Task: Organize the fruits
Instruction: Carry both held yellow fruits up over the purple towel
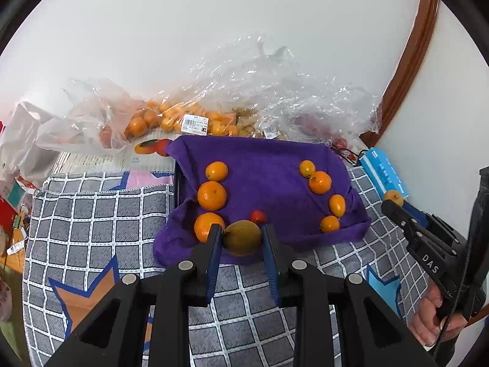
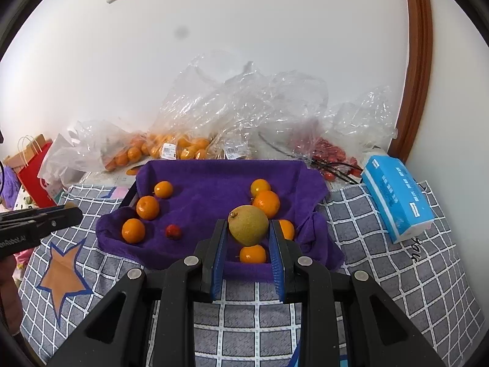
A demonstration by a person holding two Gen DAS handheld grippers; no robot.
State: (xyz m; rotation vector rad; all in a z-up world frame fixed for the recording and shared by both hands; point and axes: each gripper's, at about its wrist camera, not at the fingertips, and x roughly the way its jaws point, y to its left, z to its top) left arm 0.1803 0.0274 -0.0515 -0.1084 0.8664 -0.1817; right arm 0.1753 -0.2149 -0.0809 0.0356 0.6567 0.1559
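Left claw (image 1: 240,231) pinched shut on yellow-green pear (image 1: 242,240), right claw (image 2: 248,226) pinched on second pear (image 2: 248,229), above purple towel (image 2: 214,189)

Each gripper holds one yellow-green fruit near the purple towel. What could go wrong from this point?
1. The left gripper pinches the left fruit only with the tips of its fingers. A round fruit may slip out.
2. The right gripper holds the right fruit in line with an orange, so lowering it straight might hit the orange.
3. The purple towel sags at its front edge, so a released fruit may roll off.
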